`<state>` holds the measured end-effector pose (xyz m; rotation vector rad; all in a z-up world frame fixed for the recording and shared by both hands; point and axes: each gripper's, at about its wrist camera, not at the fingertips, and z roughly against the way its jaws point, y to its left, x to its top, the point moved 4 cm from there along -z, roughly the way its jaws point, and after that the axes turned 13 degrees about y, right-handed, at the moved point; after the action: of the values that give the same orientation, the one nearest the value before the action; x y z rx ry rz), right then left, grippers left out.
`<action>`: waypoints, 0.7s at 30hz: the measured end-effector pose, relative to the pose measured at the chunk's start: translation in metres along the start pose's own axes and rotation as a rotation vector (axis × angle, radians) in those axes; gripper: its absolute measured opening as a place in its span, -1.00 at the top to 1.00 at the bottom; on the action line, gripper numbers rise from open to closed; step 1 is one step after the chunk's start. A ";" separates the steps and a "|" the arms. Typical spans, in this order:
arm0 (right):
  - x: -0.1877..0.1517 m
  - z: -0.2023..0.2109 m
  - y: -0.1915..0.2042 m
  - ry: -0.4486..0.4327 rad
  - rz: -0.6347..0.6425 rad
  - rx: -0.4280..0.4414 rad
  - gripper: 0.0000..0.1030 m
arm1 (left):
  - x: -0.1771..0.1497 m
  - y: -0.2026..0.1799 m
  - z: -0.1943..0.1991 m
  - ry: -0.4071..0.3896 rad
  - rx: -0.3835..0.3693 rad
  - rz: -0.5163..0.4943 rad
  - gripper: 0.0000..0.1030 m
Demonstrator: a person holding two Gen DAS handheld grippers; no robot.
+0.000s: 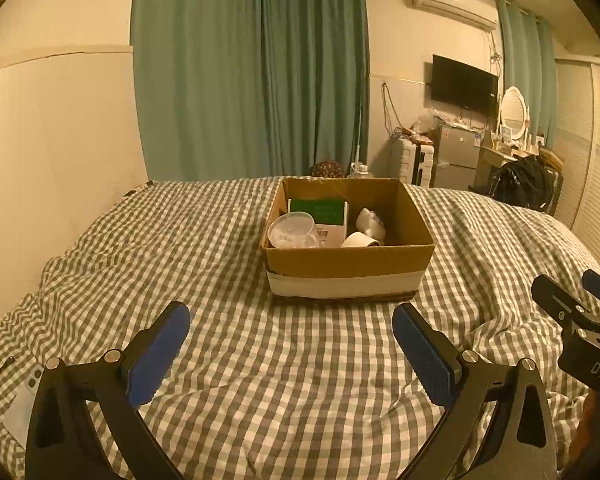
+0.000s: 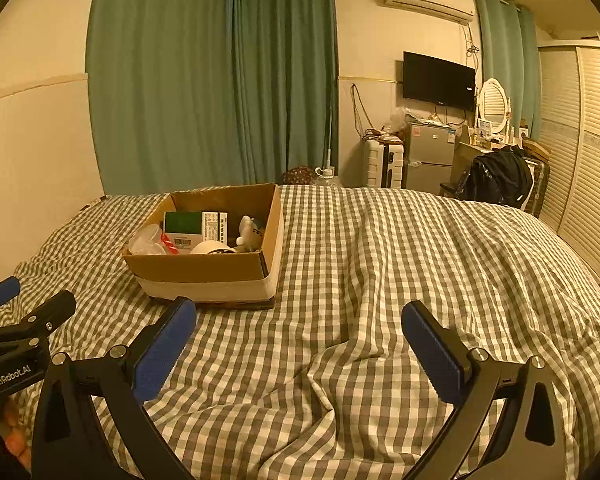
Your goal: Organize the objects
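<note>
Left gripper point(image 1: 291, 334) and right gripper point(image 2: 299, 330): jaws spread wide, holding nothing, above the checked bedcover point(image 2: 340, 280); cardboard box point(image 1: 348, 260) rests ahead on it; contents partly hidden by its walls.

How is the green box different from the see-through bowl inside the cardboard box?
The green-topped box is rectangular with flat sides and solid colour, white below with a barcode; the clear plastic bowl is round and see-through. The green-topped box sits farther back, while the clear plastic bowl leans at the front left corner, opening tilted toward the camera. Both rest inside the cardboard box on the checked bed cover.
</note>
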<state>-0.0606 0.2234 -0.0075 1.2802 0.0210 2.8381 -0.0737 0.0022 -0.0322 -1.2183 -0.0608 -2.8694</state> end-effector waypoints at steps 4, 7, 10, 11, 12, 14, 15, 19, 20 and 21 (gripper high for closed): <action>-0.001 -0.002 0.003 0.001 0.009 0.003 -0.99 | -0.001 0.000 -0.002 0.005 -0.006 0.002 -1.00; -0.002 -0.003 0.003 0.005 0.005 0.009 -0.99 | -0.001 0.000 -0.002 0.006 -0.006 0.000 -1.00; -0.002 -0.003 0.002 0.005 0.005 0.010 -0.99 | -0.001 0.000 -0.002 0.004 -0.009 0.001 -1.00; -0.002 -0.002 0.002 0.005 0.005 0.010 -0.99 | -0.001 0.000 -0.002 0.003 -0.009 0.001 -1.00; -0.002 -0.002 0.002 0.004 0.005 0.010 -0.99 | -0.002 0.000 -0.002 0.003 -0.010 0.000 -1.00; -0.002 -0.003 0.003 0.005 0.005 0.009 -0.99 | -0.003 -0.001 -0.001 -0.002 -0.008 -0.002 -1.00; -0.002 -0.003 0.003 0.006 0.005 0.009 -0.99 | -0.003 -0.002 -0.001 -0.003 -0.007 -0.005 -1.00; -0.002 -0.003 0.003 0.008 0.004 0.010 -0.99 | -0.004 -0.005 -0.002 0.000 0.000 -0.017 -1.00; -0.002 -0.003 0.003 0.008 0.004 0.010 -0.99 | -0.005 -0.005 -0.001 0.000 0.000 -0.017 -1.00; -0.003 -0.003 0.003 0.008 0.004 0.010 -0.99 | -0.005 -0.005 -0.001 0.000 -0.001 -0.017 -1.00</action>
<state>-0.0612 0.2201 -0.0112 1.2723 0.0329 2.8507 -0.0715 0.0076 -0.0367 -1.2234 -0.0701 -2.8844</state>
